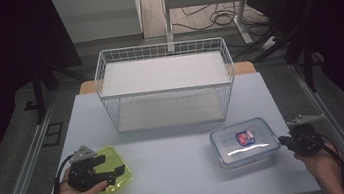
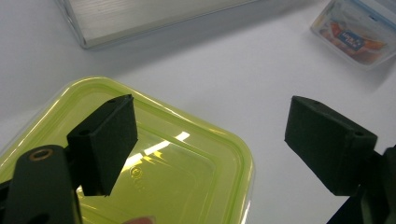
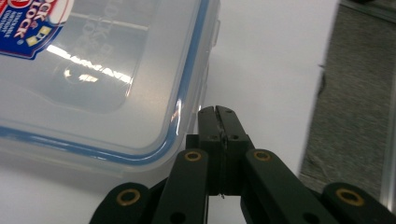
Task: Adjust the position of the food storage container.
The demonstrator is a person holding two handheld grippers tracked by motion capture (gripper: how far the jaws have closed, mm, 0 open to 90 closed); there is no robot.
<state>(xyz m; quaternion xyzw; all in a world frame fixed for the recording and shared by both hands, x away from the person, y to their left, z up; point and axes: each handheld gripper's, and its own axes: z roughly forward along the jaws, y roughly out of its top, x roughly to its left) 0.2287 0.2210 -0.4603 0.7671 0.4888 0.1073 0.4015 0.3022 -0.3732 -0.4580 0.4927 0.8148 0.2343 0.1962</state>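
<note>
1. High view: Two lidded plastic boxes are sitting on the pale table, both on the near side of the white wire two-tier basket. The lime-green translucent square container is lying off the basket's front left corner, the clear rectangular food box with a blue-rimmed lid and a printed label off its front right corner. The left gripper is hovering over the green container's left half; the right gripper is sitting just beside the clear box's right end.

2. Left gripper view: The jaws are standing wide apart with nothing between the pads. The green container is lying below them, well apart from the clear box near the basket's base. It is looking light, stiff and glossy, probably slippery; the raised rim appears the surest hold.

3. Right gripper view: The right gripper is fully closed, pad against pad, holding nothing, its tip just beside the clear box's rounded corner; contact cannot be told. The hard, smooth box is likely light, best taken across its side walls.
</note>
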